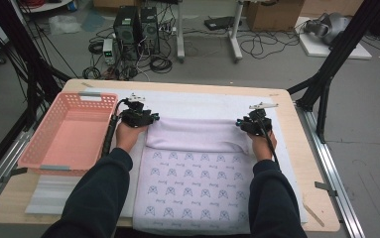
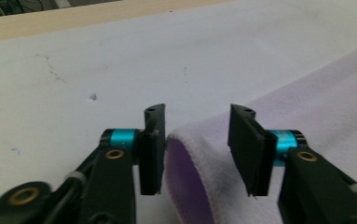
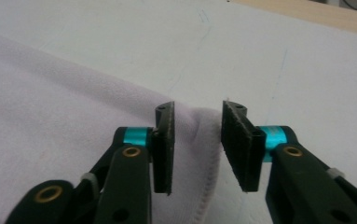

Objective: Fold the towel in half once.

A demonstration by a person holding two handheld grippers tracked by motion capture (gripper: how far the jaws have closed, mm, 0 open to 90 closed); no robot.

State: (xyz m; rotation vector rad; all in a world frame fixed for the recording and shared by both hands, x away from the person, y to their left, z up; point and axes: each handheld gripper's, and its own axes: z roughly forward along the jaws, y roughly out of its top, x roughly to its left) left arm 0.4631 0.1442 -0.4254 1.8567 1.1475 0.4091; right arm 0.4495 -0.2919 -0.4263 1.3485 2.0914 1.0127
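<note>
While both grippers' fingers stand apart, the towel's folded edge lies between them

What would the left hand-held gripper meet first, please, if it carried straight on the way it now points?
Probably the folded edge of the lilac towel, which already lies between the open jaws of the left hand-held gripper; beyond it lies the white mat.

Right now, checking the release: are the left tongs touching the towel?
Touching. In the left gripper view the towel fold lies between the open left tongs, against one pad.
</note>
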